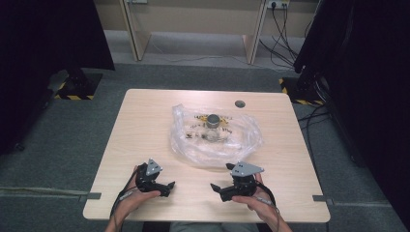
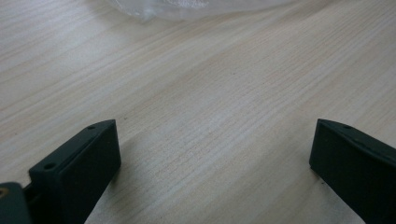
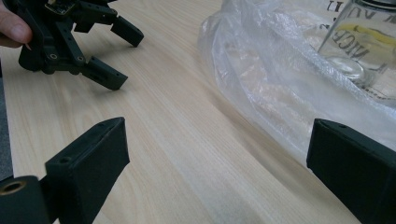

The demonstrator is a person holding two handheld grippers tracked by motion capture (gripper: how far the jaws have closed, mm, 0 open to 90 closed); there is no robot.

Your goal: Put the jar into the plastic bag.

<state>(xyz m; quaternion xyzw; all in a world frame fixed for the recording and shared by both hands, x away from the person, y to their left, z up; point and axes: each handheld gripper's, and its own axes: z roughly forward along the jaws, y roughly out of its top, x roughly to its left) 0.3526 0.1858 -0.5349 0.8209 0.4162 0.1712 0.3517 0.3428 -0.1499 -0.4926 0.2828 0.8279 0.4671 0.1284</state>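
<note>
Clear plastic bag (image 1: 216, 137) holding a glass jar (image 1: 212, 127) is lying untouched; left gripper (image 1: 167, 185) and right gripper (image 1: 215, 188) are being held spread, nothing begun.

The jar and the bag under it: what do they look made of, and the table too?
Jar: looks like clear glass, see-through wall and thick glossy base, with a grey, probably metal lid. Bag: thin clear plastic film, crinkled, with shiny highlights. Table: pale wood-grain top, matte; could be laminate rather than solid wood.
</note>
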